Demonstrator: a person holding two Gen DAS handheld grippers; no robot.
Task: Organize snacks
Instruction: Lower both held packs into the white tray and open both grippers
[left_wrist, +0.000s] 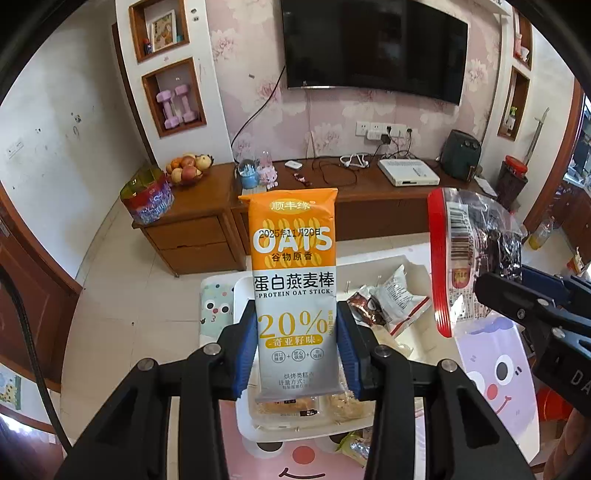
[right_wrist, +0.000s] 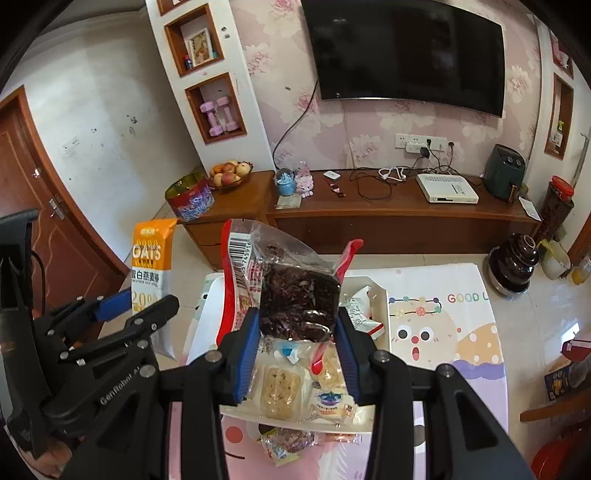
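Observation:
My left gripper (left_wrist: 297, 350) is shut on an orange and white oat stick packet (left_wrist: 293, 258), held upright above the white tray (left_wrist: 242, 291). It also shows in the right wrist view (right_wrist: 149, 258). My right gripper (right_wrist: 297, 354) is shut on a clear, red-edged packet with a dark cake (right_wrist: 299, 299), held above the same tray (right_wrist: 380, 295); the packet shows in the left wrist view (left_wrist: 461, 258) too. Several wrapped snacks (right_wrist: 280, 384) lie in the tray below both grippers.
The tray sits on a table with a cartoon mat (right_wrist: 443, 332). A loose snack (right_wrist: 284, 443) lies on the mat near the tray's front edge. A wooden TV cabinet (right_wrist: 369, 210) with a fruit bowl (right_wrist: 229, 173) and a round tin (right_wrist: 190, 197) stands beyond.

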